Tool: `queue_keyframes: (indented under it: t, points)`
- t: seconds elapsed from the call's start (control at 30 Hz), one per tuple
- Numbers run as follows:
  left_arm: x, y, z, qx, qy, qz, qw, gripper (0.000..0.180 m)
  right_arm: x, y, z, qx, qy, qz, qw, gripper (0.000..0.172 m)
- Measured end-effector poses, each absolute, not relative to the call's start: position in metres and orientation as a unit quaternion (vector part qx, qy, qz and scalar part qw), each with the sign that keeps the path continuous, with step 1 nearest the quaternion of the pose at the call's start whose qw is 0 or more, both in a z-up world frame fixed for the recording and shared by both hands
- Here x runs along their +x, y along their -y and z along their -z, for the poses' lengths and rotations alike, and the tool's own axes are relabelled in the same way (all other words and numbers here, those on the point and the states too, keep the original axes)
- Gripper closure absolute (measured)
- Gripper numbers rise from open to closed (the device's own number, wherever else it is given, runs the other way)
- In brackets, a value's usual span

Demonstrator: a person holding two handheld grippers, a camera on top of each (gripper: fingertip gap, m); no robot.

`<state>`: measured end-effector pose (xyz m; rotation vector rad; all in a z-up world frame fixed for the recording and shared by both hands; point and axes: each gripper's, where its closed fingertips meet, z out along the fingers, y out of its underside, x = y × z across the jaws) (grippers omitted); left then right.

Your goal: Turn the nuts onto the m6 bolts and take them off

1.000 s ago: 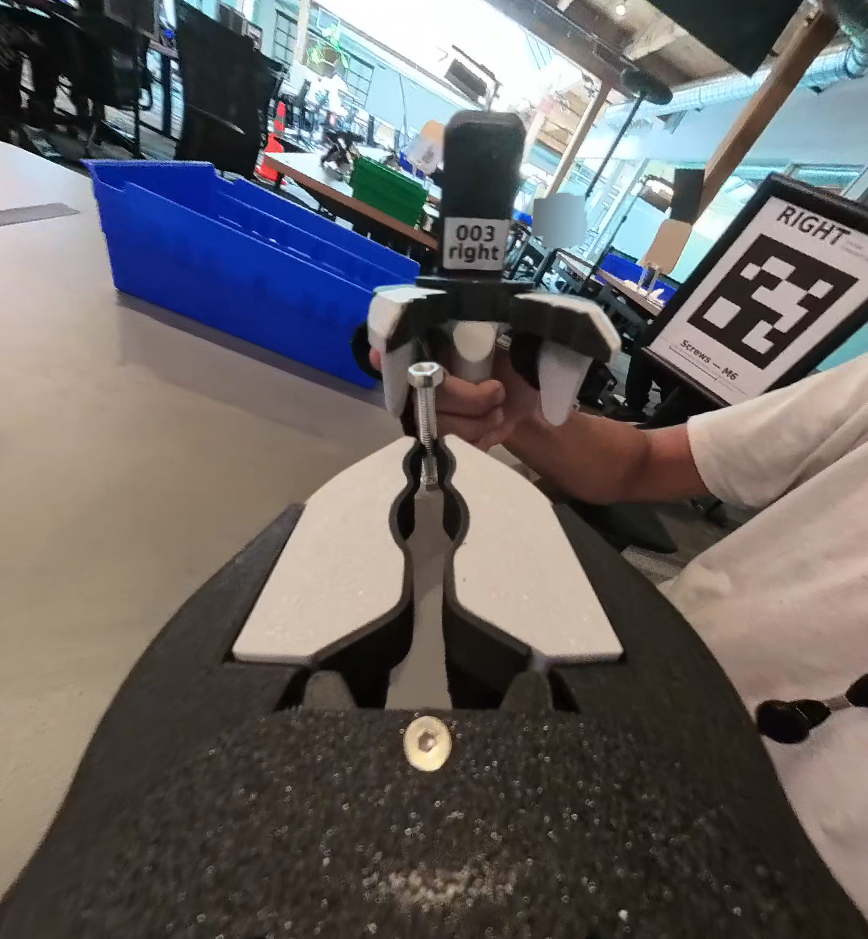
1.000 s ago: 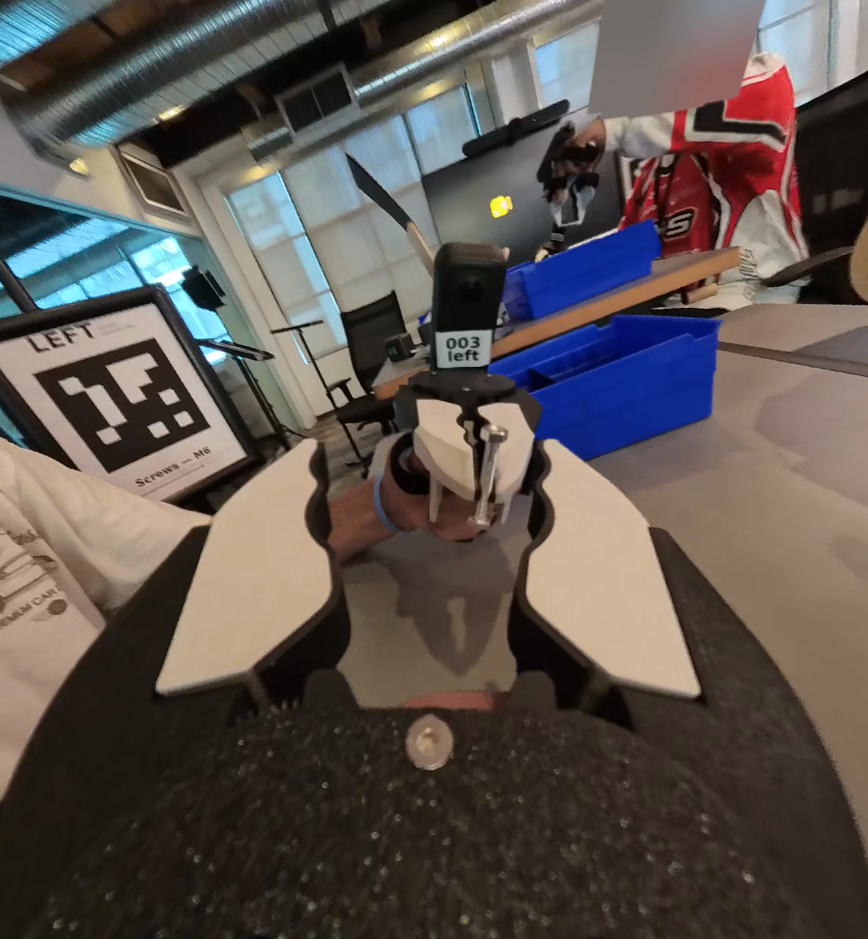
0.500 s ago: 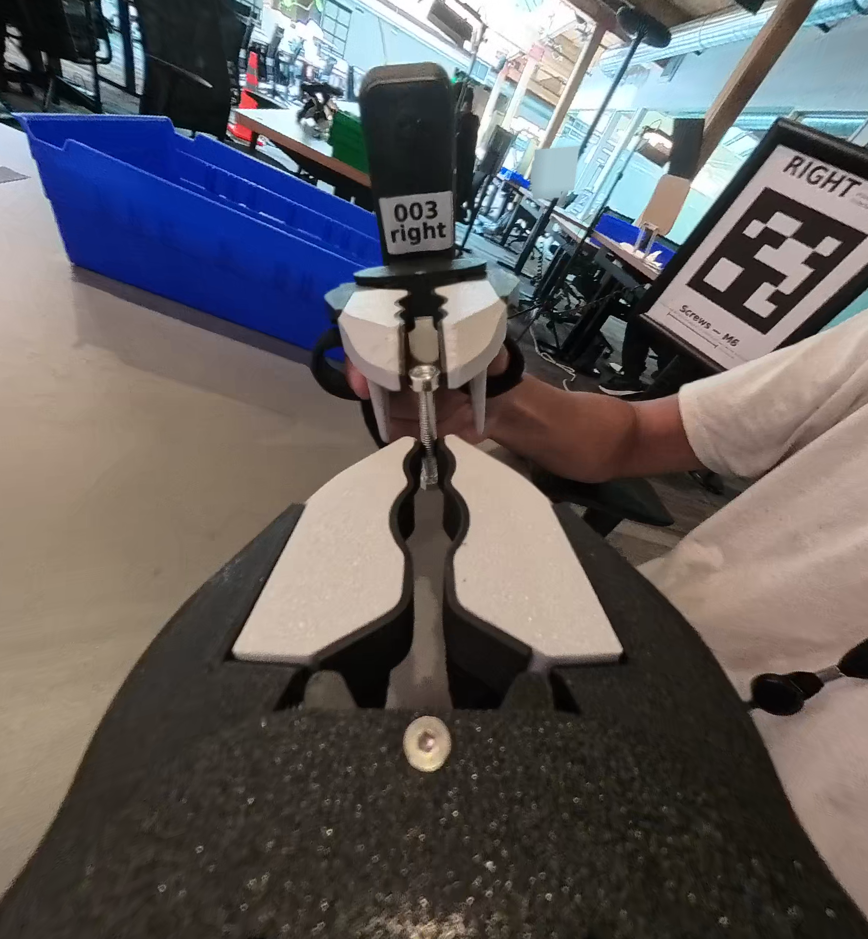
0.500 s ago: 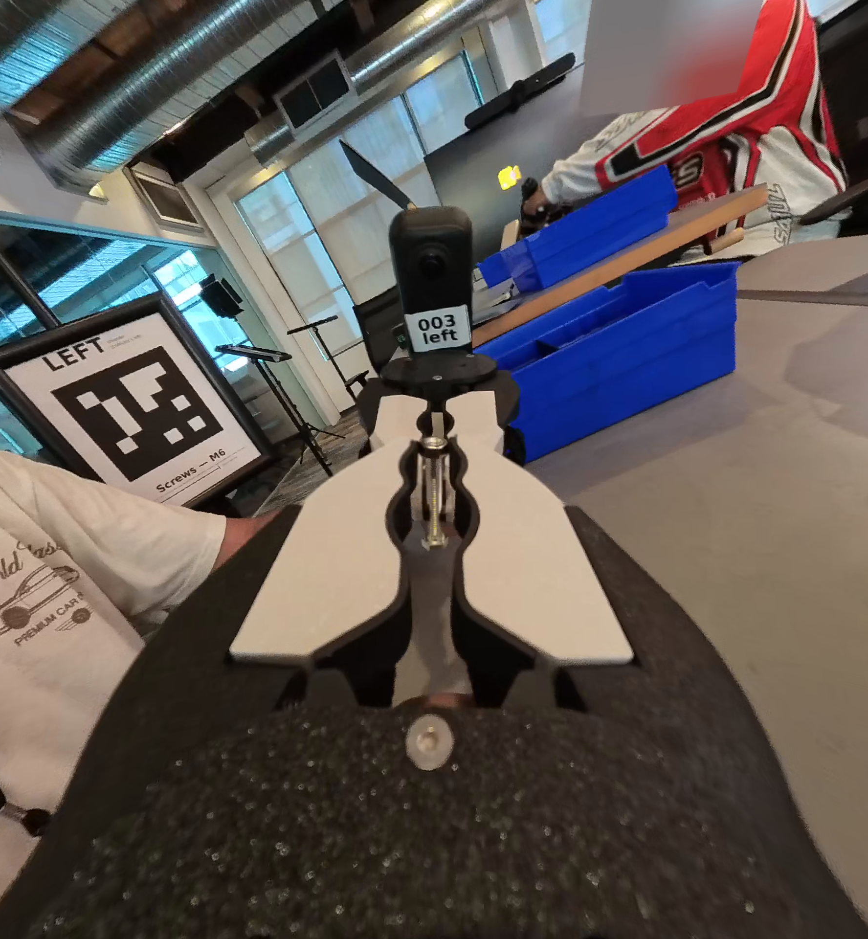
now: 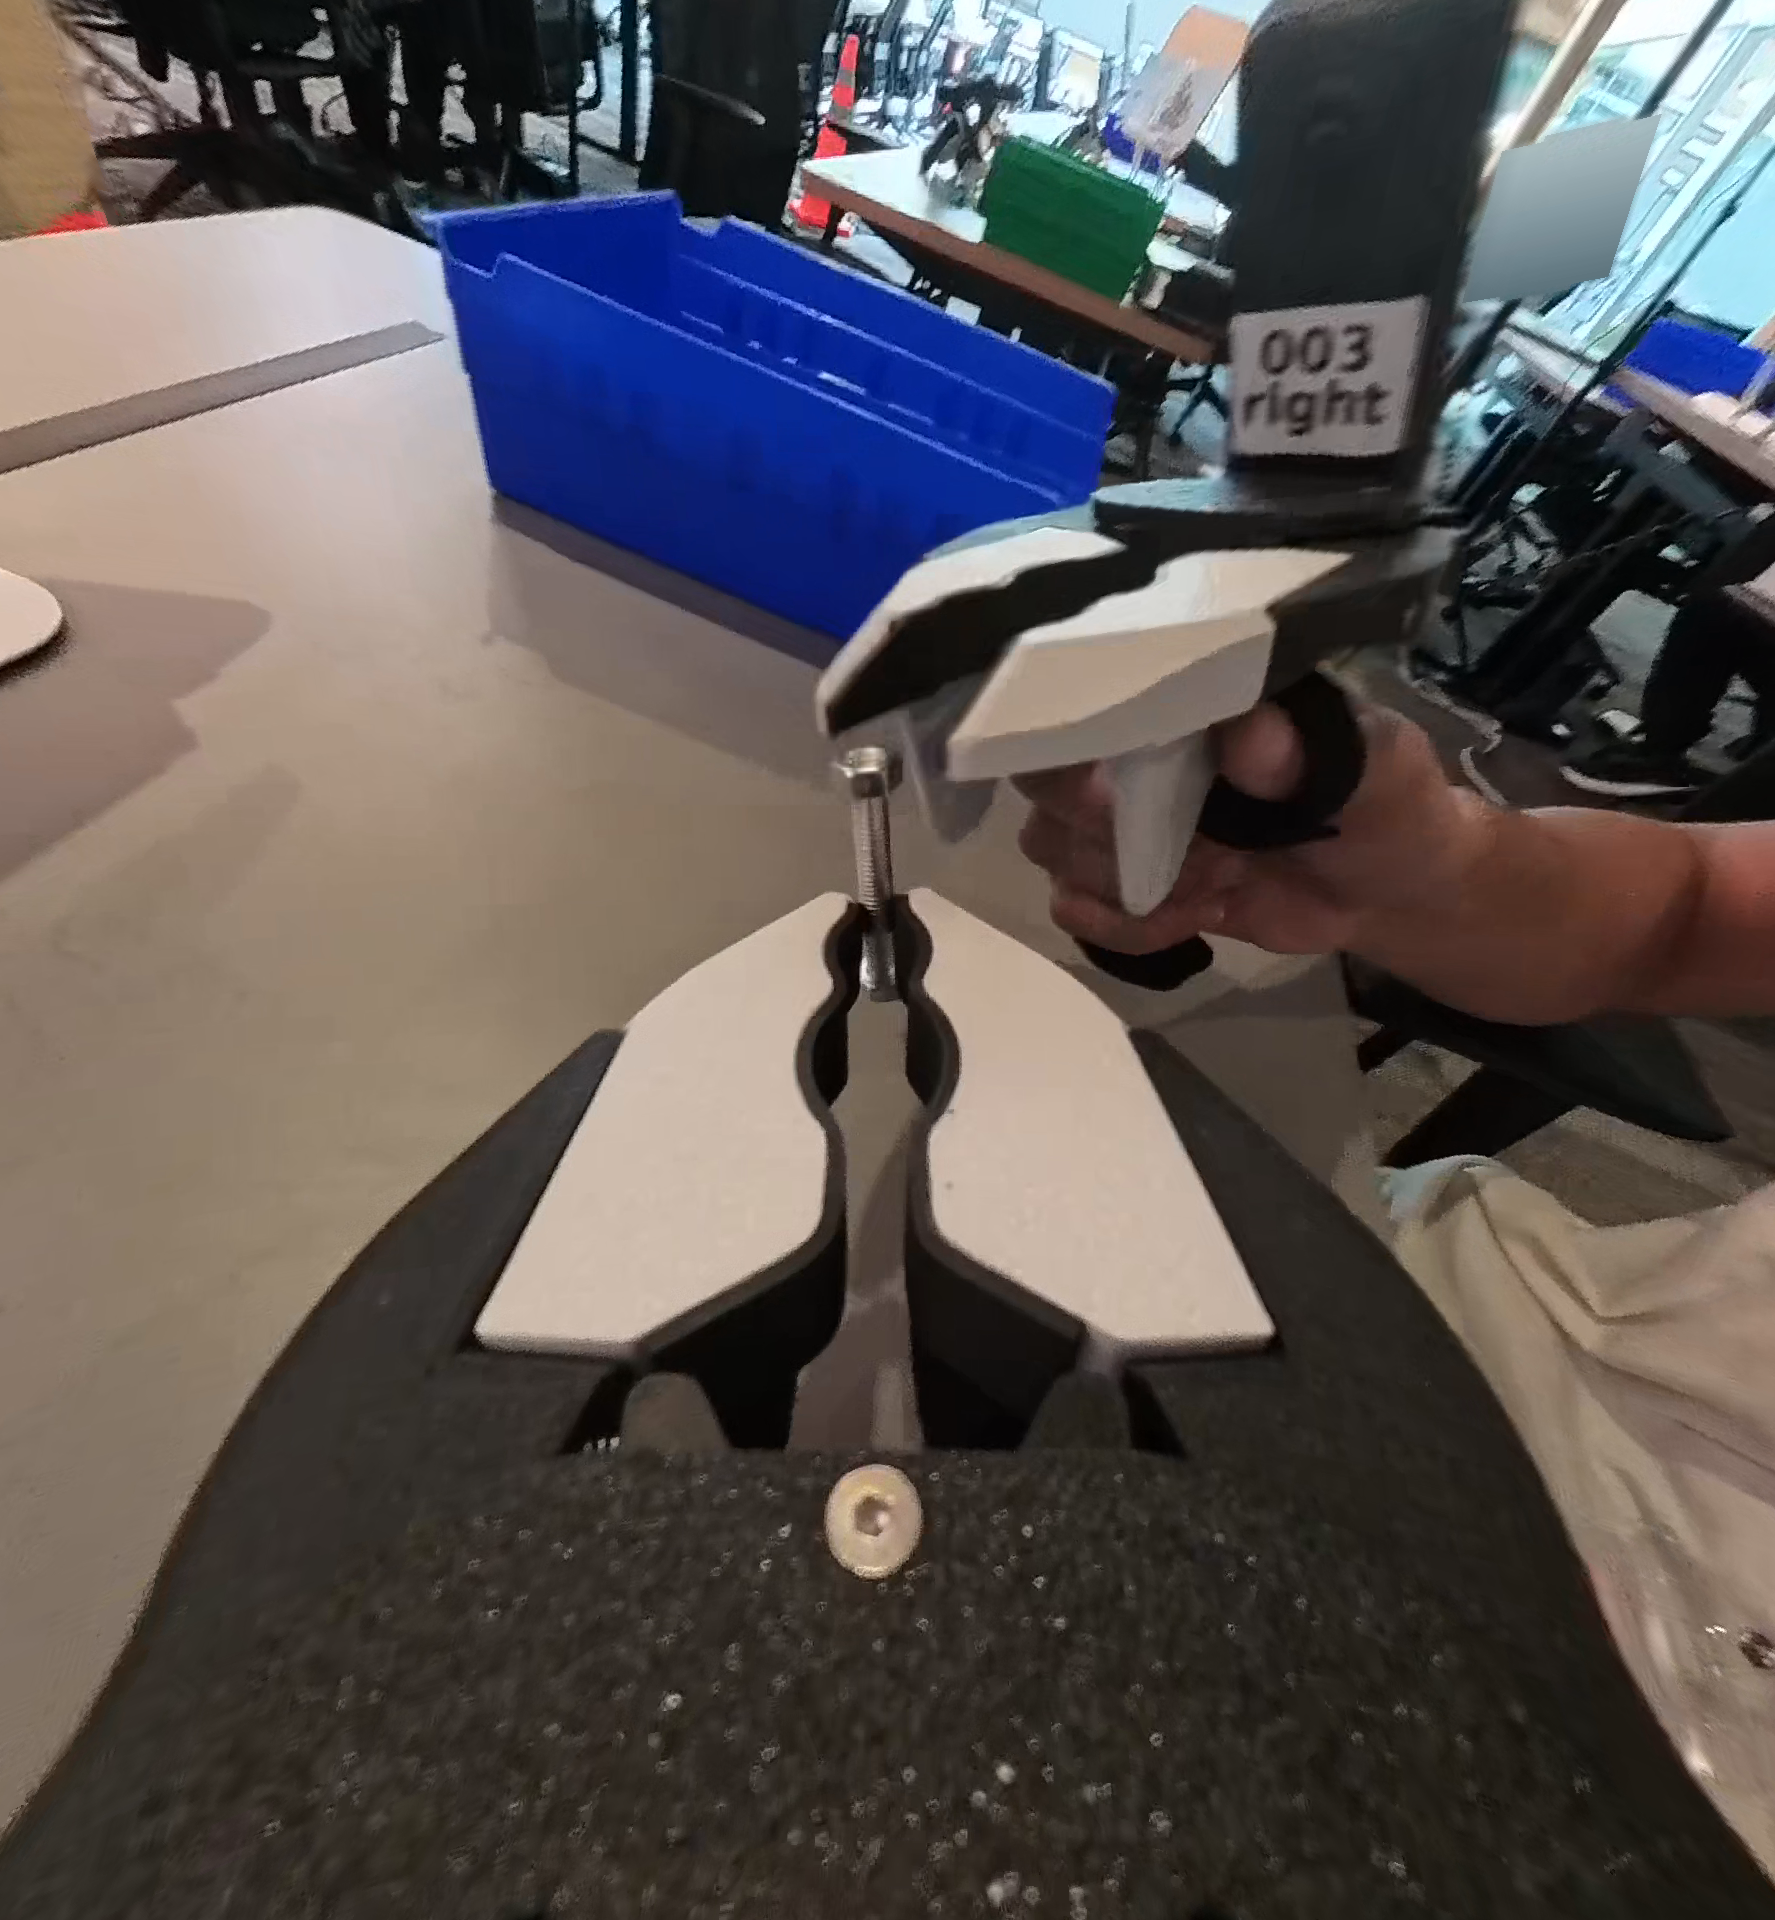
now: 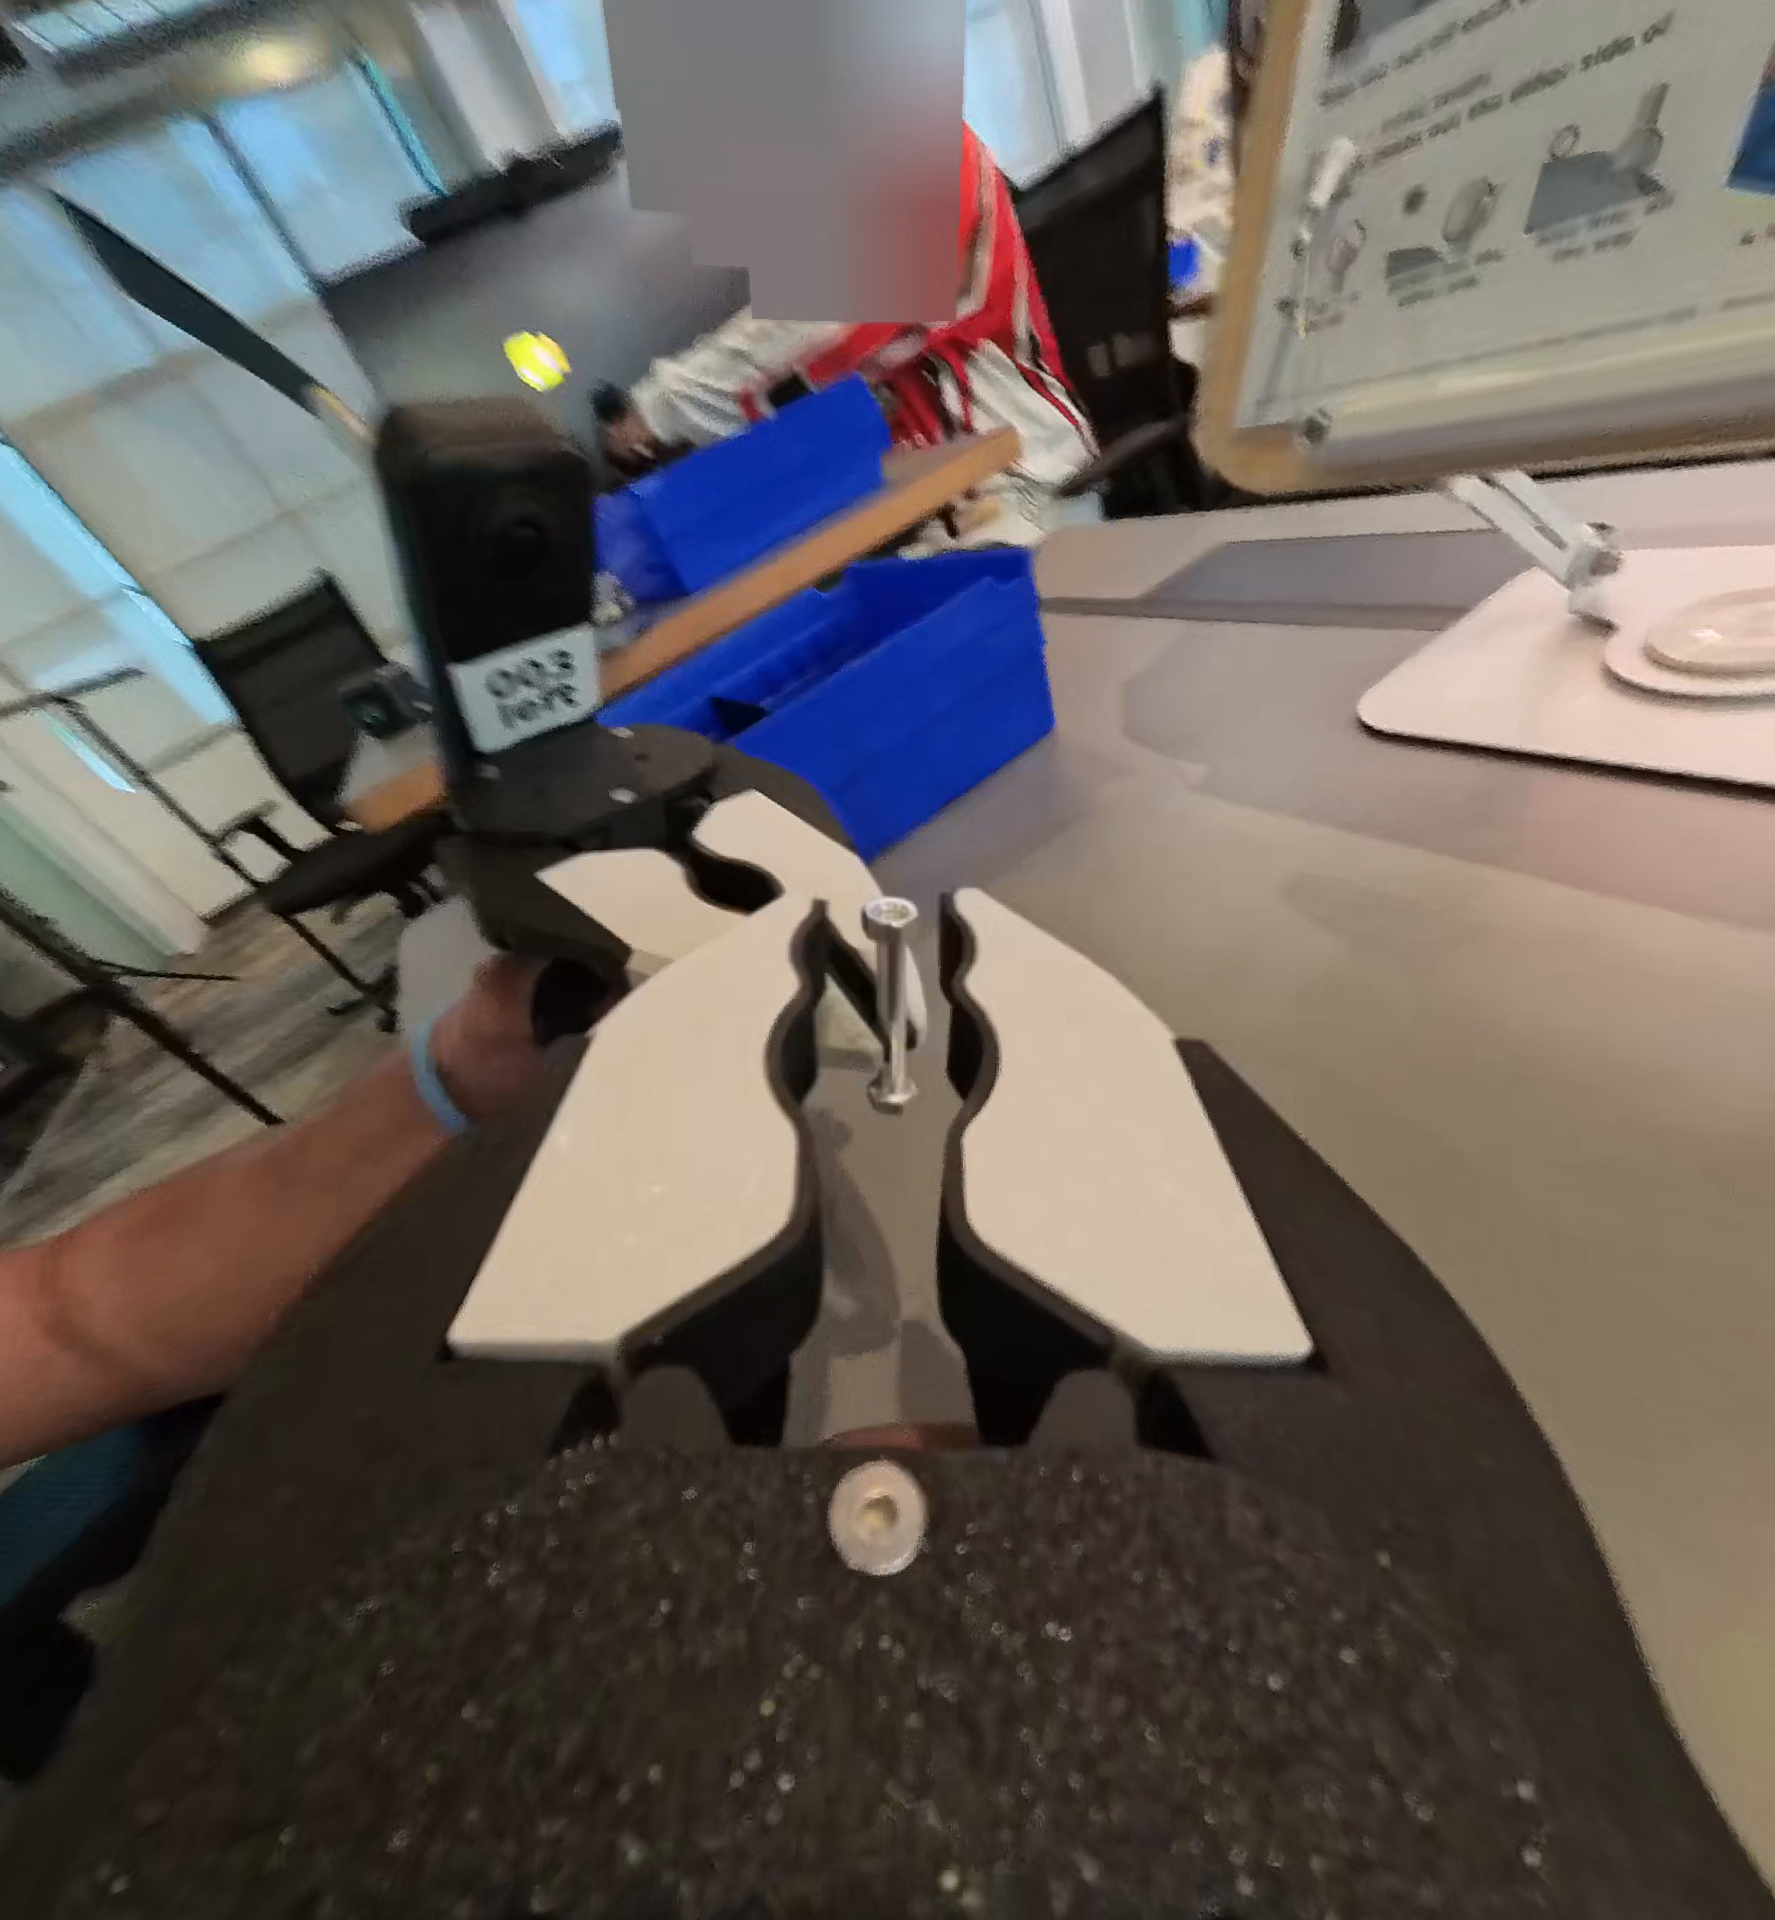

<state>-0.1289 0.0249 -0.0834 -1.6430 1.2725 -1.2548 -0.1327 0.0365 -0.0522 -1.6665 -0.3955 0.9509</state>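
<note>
Black speckled gripper [image 5: 878,925] bodies carry white curved fingers [image 5: 696,1143] (one silver screw each); white sleeve [image 5: 1641,1382], blue wristband [image 6: 436,1081].

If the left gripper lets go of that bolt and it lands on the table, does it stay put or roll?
Likely rolls: the bolt has a round, slim shank, and the table looks smooth and flat. Its wider head should swing it in an arc. Looks like rigid metal, so probably no bending. The left gripper pinches only the lower end.

Silver M6 bolt [image 5: 872,862] w/ nut [image 5: 866,774] at top end, upright, lower shank clamped in left gripper [image 5: 878,940] tips, above tabletop [image 5: 343,831].
</note>
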Motion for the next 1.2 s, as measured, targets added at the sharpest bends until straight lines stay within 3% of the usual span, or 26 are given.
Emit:
queue_keyframes:
  t: [0.1, 0.33, 0.53, 0.6, 0.73, 1.0, 1.2]
  points:
    - [-0.131, -0.013, 0.074, -0.608, -0.491, 0.536, 0.319, 0.175, -0.133, -0.024, 0.036, -0.640, 0.204, -0.505, 0.542, 0.133]
    - [-0.140, 0.045, 0.045, -0.495, -0.522, 0.664, 0.205, 0.176, -0.132, 0.024, 0.014, -0.485, 0.272, -0.728, 0.400, 0.139]
    - [-0.139, 0.058, 0.046, -0.481, -0.536, 0.670, 0.180, 0.175, -0.146, 0.044, 0.020, -0.482, 0.334, -0.712, 0.385, 0.149]
    - [-0.138, 0.056, 0.050, -0.488, -0.539, 0.662, 0.181, 0.176, -0.149, 0.042, 0.026, -0.496, 0.338, -0.698, 0.391, 0.162]
    - [-0.133, 0.040, 0.057, -0.522, -0.533, 0.628, 0.223, 0.175, -0.148, 0.024, 0.033, -0.536, 0.311, -0.655, 0.432, 0.162]
    - [-0.125, -0.011, 0.087, -0.623, -0.510, 0.499, 0.320, 0.175, -0.137, -0.029, 0.065, -0.700, 0.212, -0.426, 0.533, 0.162]
    - [-0.124, -0.015, 0.096, -0.637, -0.516, 0.470, 0.327, 0.175, -0.137, -0.033, 0.073, -0.742, 0.161, -0.388, 0.522, 0.162]
